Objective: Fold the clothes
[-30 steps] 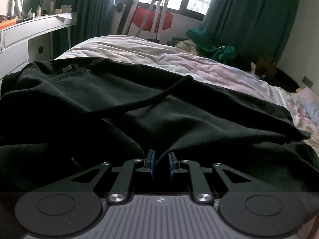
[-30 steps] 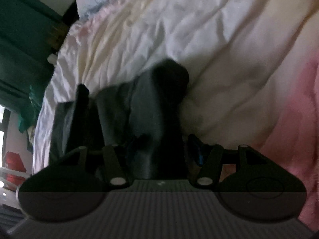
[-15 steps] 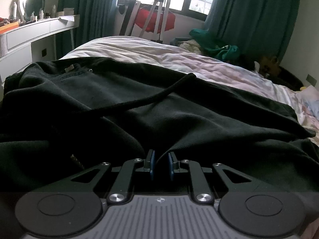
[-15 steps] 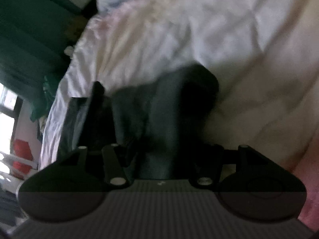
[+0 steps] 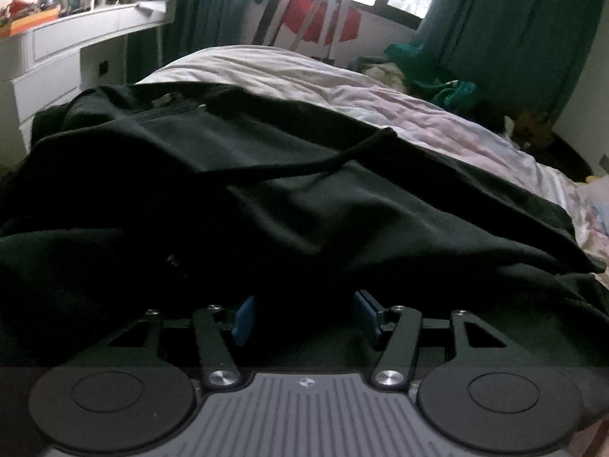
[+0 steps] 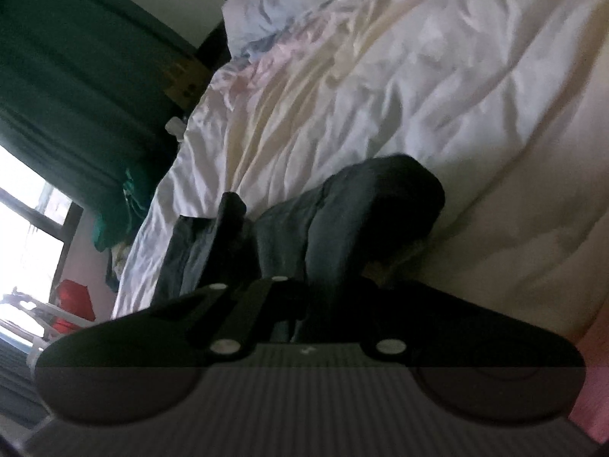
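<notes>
Where black garment (image 6: 365,221) bunches, right claw (image 6: 304,304) tips hidden.

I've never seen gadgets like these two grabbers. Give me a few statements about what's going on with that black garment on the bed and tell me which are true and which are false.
1. The black garment lies spread over a bed with pale sheets. True.
2. The left gripper is clamped tight, pads touching. False: its blue pads stand well apart, with dark cloth between them.
3. The right gripper has a bunch of dark cloth running between its fingers. True.
4. The curtains by the window are bright red. False: they are dark green.
5. A white desk stands left of the bed. True.
</notes>
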